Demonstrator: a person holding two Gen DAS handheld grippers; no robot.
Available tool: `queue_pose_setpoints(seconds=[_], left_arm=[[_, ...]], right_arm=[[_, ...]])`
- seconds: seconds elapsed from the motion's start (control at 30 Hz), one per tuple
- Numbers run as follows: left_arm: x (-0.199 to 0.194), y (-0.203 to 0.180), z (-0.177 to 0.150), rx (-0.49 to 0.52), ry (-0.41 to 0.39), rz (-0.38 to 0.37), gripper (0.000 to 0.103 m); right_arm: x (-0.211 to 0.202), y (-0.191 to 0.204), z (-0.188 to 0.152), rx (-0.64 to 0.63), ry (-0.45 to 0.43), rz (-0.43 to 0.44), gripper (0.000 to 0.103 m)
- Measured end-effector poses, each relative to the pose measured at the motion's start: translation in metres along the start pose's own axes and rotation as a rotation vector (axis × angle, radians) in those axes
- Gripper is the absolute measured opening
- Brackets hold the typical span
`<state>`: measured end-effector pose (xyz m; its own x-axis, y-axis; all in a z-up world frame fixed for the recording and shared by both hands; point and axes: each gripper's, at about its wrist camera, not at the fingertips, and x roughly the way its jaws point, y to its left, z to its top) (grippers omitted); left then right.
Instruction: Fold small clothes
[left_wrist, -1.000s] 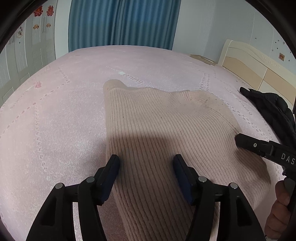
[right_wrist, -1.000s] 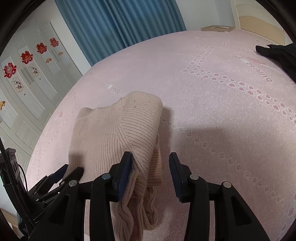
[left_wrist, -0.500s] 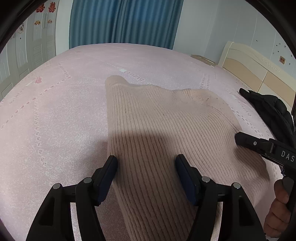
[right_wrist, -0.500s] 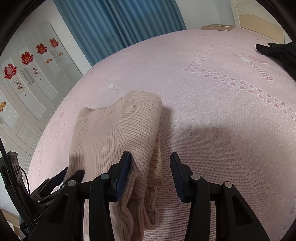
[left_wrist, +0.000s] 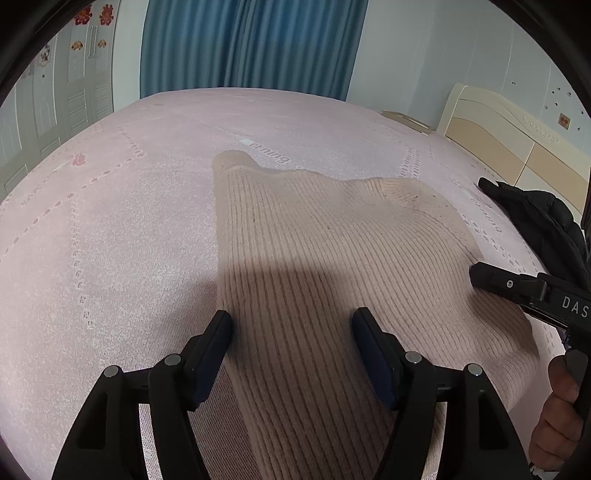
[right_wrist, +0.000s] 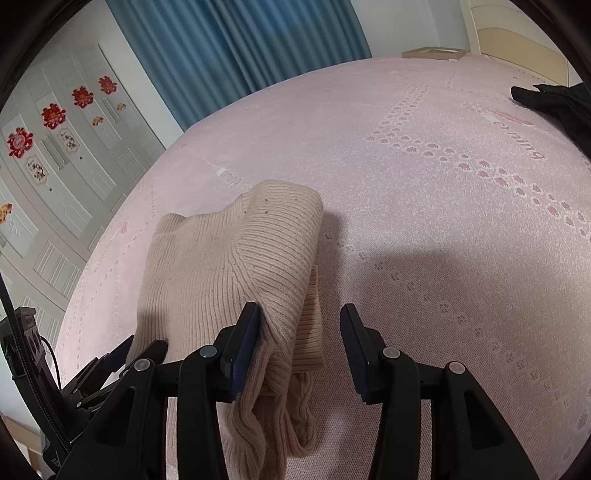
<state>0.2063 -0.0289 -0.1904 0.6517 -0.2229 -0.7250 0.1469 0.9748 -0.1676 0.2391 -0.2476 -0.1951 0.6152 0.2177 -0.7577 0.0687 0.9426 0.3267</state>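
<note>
A beige ribbed knit sweater (left_wrist: 332, 266) lies partly folded on the pink bed (left_wrist: 110, 229). My left gripper (left_wrist: 291, 343) is open over its near left edge, the fabric passing between the fingers. My right gripper (right_wrist: 301, 334) is open over the sweater's right edge (right_wrist: 258, 258), where a folded layer and ribbed cuff bunch up; its left finger touches the fabric. The right gripper also shows in the left wrist view (left_wrist: 517, 288), at the sweater's right side. The left gripper shows at the lower left of the right wrist view (right_wrist: 110, 365).
A black garment (left_wrist: 535, 221) lies on the bed at the right, near the wooden headboard (left_wrist: 498, 140). Blue curtains (left_wrist: 251, 44) and white wardrobe doors (right_wrist: 55, 155) stand beyond the bed. The pink bedspread (right_wrist: 443, 221) stretches right of the sweater.
Both grippers have drawn back slightly and tilted up. The sweater has not visibly moved, and both grippers stay open.
</note>
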Motion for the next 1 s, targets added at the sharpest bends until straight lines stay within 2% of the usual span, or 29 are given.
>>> queue_pose_setpoints(seconds=[0.27, 0.53, 0.77, 1.0], left_arm=[[0.000, 0.001, 0.001, -0.003, 0.002, -0.002, 0.068], [0.005, 0.012, 0.001, -0.069, 0.030, -0.044, 0.072], [0.002, 0.005, -0.001, -0.026, 0.009, 0.000, 0.072], [0.001, 0.005, 0.001, -0.011, 0.011, 0.008, 0.072]], right_arm=[[0.000, 0.000, 0.000, 0.000, 0.000, -0.001, 0.045], [0.000, 0.000, 0.000, 0.001, 0.001, -0.002, 0.045], [0.000, 0.000, 0.000, 0.001, 0.001, -0.002, 0.045], [0.000, 0.000, -0.001, 0.002, 0.002, -0.002, 0.045]])
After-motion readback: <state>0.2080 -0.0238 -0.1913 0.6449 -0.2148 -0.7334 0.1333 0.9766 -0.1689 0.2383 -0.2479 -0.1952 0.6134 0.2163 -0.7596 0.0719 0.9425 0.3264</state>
